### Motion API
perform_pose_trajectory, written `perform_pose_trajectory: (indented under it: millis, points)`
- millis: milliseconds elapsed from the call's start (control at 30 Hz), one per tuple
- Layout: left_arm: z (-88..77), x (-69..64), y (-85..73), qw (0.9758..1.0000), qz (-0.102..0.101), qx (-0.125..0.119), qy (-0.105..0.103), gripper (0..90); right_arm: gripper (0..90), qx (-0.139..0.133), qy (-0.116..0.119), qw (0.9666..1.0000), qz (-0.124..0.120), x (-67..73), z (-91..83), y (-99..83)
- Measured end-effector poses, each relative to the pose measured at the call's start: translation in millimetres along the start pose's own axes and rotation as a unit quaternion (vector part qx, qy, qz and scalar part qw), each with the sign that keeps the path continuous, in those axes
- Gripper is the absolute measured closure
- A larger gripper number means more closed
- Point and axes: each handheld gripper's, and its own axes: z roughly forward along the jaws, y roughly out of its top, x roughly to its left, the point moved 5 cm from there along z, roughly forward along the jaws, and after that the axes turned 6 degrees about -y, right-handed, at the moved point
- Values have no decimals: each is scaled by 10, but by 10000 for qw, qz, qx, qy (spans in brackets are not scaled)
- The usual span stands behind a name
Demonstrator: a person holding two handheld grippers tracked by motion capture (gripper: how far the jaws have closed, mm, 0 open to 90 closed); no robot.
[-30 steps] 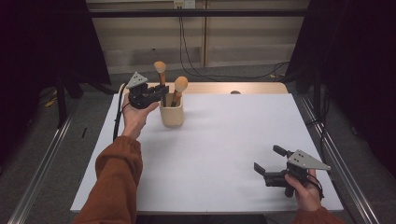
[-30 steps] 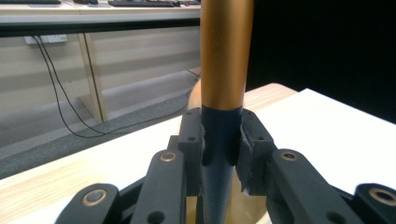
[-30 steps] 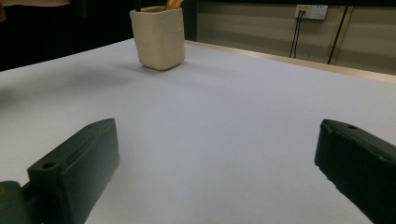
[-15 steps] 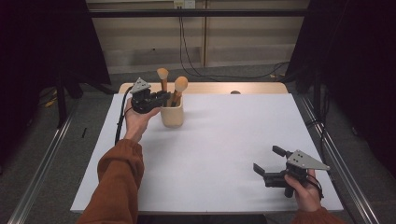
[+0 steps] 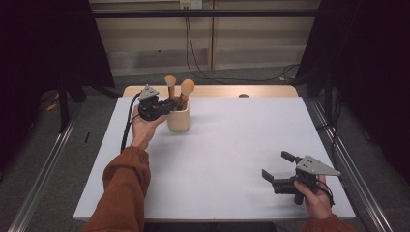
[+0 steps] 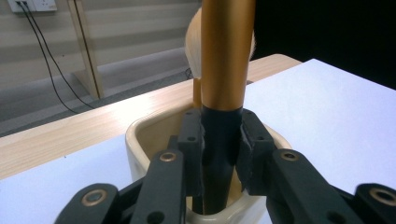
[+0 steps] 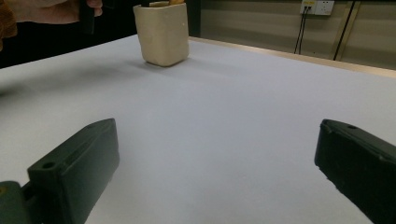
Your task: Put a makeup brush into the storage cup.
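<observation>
The makeup brush (image 6: 227, 60) stands upright in the beige holder cup (image 5: 178, 119), its black lower handle clamped between the fingers (image 6: 194, 154) of the left gripper (image 5: 167, 103); the gold ferrule rises directly above the grip point, and the pale bristle head is at the top. In the left gripper view both pads press flat against opposite sides of the black handle, with the fingers reaching just over the rim of the holder cup. A second brush (image 5: 186, 90) with a rounded tan head stands in the same cup, just beside the gripped brush on the side away from the left gripper. The holder cup sits on the white table (image 5: 232, 159) near its far-left corner, close to the far edge where a strip of bare wood shows. The left hand (image 5: 145, 126) supports the left gripper from below, the orange sleeve extending back toward the near edge. The right gripper (image 5: 278, 169) rests low over the table near the near-right corner, well apart from the holder cup. Its fingers (image 7: 74, 172) are spread wide with bare table surface between them, gripping nothing and touching no object.
</observation>
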Motion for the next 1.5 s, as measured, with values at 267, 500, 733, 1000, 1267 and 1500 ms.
perform_pose_trajectory:
  millis: [267,500,733,1000,1267,1500]
  points:
    - [14,8,-57,9998,22,194,2,732,0,38,34,10000,-15,10,7,-7]
    - [-11,-12,-84,9999,-14,148,-31,652,0,42,33,10000,-25,7,11,-7]
    - [-40,-50,-75,10000,27,51,39,498,0,33,28,10000,-28,6,14,-5]
    - [-116,-67,-88,9999,-20,-117,-18,316,0,16,-6,10000,-10,-25,25,-8]
    - [-229,-63,-81,9998,-126,-125,-18,149,0,-10,-31,10000,56,-49,25,-3]
    - [-372,-83,-68,9995,-240,-170,-62,81,0,-51,-88,9999,97,-62,22,3]
